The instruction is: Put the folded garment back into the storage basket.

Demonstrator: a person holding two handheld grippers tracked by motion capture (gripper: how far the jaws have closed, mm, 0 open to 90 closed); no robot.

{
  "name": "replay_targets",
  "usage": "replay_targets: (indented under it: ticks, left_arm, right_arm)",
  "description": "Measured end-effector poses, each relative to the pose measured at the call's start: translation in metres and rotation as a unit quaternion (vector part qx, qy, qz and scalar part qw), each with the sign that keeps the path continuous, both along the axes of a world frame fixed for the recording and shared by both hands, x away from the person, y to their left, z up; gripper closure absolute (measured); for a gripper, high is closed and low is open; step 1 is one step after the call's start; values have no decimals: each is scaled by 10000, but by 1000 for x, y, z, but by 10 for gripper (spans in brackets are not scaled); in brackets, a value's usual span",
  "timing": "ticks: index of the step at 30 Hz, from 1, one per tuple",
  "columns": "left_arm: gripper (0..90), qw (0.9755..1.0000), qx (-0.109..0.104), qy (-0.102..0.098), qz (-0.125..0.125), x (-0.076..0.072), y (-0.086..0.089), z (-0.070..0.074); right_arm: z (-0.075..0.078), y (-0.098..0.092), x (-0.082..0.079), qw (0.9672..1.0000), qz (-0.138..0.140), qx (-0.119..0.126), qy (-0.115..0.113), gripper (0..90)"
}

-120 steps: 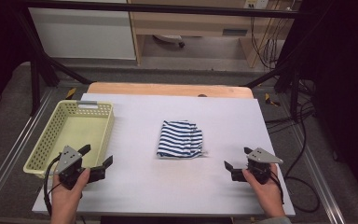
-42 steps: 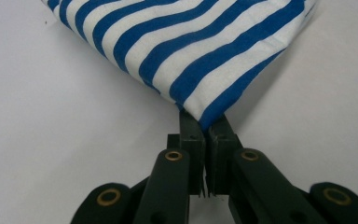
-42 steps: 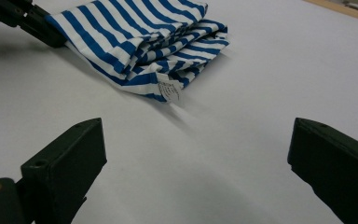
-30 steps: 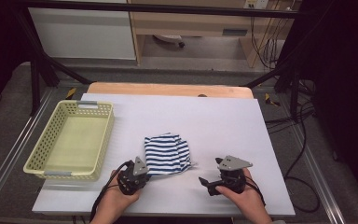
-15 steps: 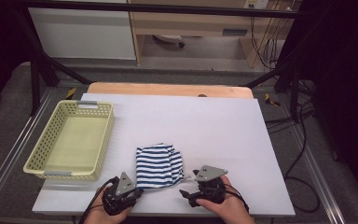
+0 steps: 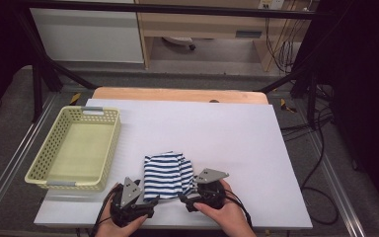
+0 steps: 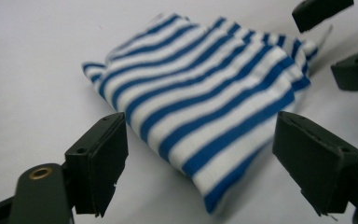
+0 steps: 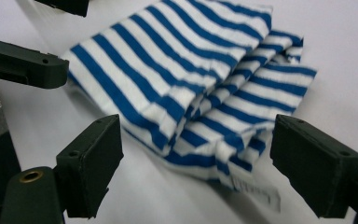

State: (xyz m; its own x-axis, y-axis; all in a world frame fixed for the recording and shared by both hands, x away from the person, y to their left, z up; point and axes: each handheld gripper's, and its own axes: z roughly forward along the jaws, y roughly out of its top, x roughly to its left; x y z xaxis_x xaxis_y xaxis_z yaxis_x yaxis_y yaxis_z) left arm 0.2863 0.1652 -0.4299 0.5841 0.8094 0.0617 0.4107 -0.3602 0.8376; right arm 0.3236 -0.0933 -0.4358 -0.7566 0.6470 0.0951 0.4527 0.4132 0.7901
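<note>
Still unsorted: white surface (image 6: pixel 237 138) bearing an empty yellow basket (image 6: pixel 44 178) at left; folded striped cloth (image 6: pixel 167 174) lying near the front edge, flanked by left hand-held gripper (image 6: pixel 150 203), jaws just opened wide, and right hand-held gripper (image 6: pixel 183 199), likewise wide, neither gripping it.

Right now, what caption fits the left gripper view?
Folded striped cloth lying on the white table, between the left gripper's open jaws.
</note>
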Motion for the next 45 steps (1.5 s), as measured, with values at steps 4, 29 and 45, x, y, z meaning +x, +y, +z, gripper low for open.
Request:
replay_targets:
  ticks: [4, 29, 45]
  left_arm:
    - [161, 9999, -85, 4, 87, 14, -2, 4]
    - [182, 9971, -561, 178, 493, 21, 23, -2]
    - [172, 9981, -553, 102, 243, 38, 10, 9]
  right_arm:
    - [0, 7, 6, 9999, -114, -52, -88, 180]
    - [-23, 17, 1, 9996, 117, -223, 140, 712]
    - [-14, 8, -13, 9980, 419, -286, 382, 831]
